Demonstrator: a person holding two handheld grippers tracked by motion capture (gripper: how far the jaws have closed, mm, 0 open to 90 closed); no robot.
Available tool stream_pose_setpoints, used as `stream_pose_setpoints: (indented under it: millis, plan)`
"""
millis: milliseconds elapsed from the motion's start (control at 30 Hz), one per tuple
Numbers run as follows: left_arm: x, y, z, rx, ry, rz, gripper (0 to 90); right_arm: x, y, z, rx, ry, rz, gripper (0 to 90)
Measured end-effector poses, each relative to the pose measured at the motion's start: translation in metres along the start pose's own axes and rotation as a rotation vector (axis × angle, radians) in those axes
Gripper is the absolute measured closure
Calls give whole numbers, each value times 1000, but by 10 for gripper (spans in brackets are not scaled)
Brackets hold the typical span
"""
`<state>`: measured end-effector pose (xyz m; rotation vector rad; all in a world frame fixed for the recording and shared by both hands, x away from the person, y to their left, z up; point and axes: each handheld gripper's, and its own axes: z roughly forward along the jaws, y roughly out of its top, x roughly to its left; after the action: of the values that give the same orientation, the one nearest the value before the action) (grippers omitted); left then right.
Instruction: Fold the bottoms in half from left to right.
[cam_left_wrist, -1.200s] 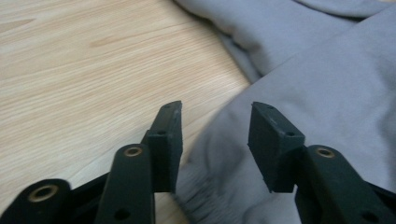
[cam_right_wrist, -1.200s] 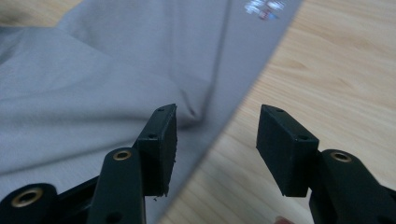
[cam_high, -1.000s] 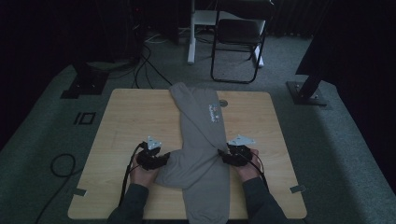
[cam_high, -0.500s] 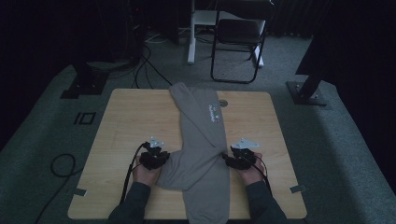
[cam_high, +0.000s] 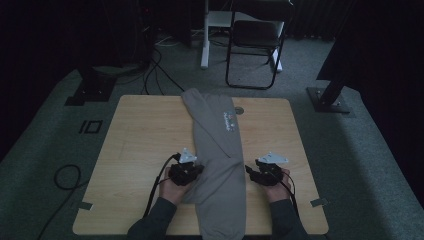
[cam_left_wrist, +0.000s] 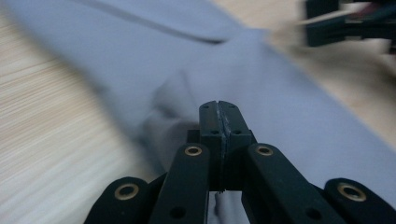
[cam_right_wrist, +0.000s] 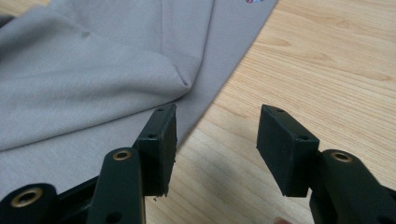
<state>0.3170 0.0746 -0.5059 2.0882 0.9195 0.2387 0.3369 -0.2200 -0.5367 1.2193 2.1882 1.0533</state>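
My left gripper (cam_left_wrist: 218, 109) is pinched tight on a fold of the grey sweatpants (cam_high: 220, 165), which run down the middle of the high view. My right gripper (cam_right_wrist: 212, 140) is spread wide over bare table (cam_right_wrist: 327, 70). If I pull left now, the whole garment probably skews sideways.

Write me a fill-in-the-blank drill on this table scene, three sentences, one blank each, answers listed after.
1. The jaws of the right gripper stand ____, with bare wood between them.
2. The jaws of the left gripper are pressed ____ over the grey garment.
3. The garment lies lengthwise on the ____ table, and its near end hangs over the table's edge.

Missing words: open; shut; wooden
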Motion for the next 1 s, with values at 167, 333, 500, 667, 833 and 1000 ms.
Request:
stream_pose_setpoints:
  millis: [167,333,500,667,833,1000]
  plan:
    - [-39,6,19,10,-127,96,898,1,-1,1,0,2,5,478]
    - [-62,4,33,37,-209,124,898,1,-1,0,-4,2,3,479]
    - [-73,2,31,16,-304,139,798,2,-2,0,-3,7,6,479]
    - [-48,7,7,-67,-271,82,629,14,0,-2,-5,32,-21,477]
    - [-25,4,-3,-70,-158,48,609,26,1,-3,-7,64,-35,462]
    - [-3,-14,14,17,1,43,609,43,-3,1,17,119,-29,454]
